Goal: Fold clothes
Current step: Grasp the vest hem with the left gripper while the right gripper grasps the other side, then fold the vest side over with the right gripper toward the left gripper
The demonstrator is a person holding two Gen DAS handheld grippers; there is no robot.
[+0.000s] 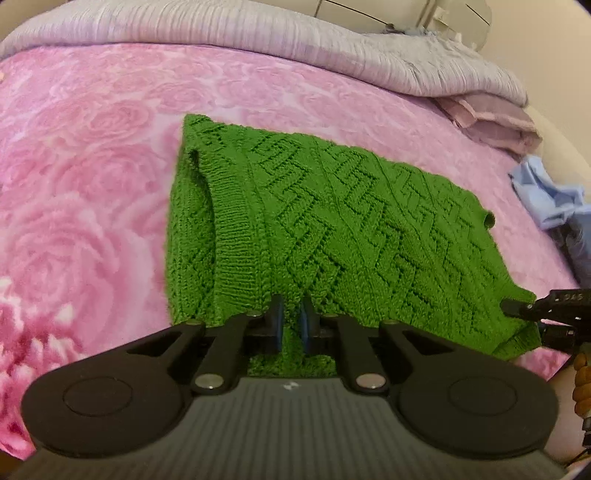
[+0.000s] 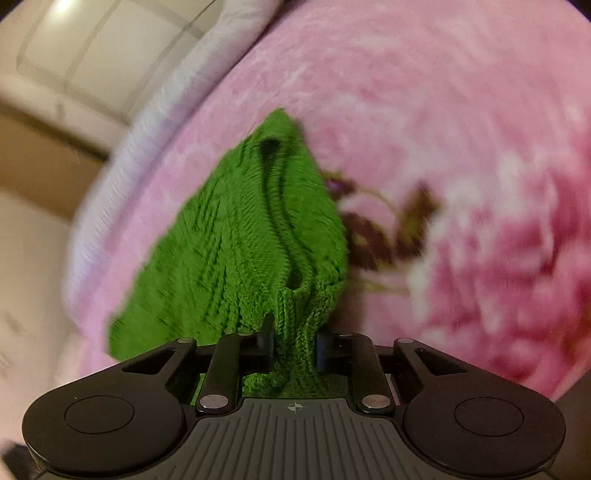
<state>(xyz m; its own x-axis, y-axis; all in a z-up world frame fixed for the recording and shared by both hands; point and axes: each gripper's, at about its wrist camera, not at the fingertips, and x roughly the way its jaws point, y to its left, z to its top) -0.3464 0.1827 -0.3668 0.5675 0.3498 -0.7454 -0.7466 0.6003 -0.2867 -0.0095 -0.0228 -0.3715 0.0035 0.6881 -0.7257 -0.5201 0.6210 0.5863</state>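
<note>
A pink rose-patterned blanket (image 1: 92, 155) covered the bed, with a grey quilt (image 1: 258, 33) bunched along its far edge. On the blanket lay the green knitted sweater (image 1: 314, 206), partly folded. The left gripper (image 1: 291, 325) was closed on the sweater's near edge, knit pinched between its fingers. The right gripper (image 2: 293, 343) was clamped on a ribbed corner, the fabric lifted toward it.

A pink rose-print blanket (image 1: 92, 155) lies beside a grey quilt (image 1: 258, 33) and crumpled blue cloth (image 1: 546, 199).
</note>
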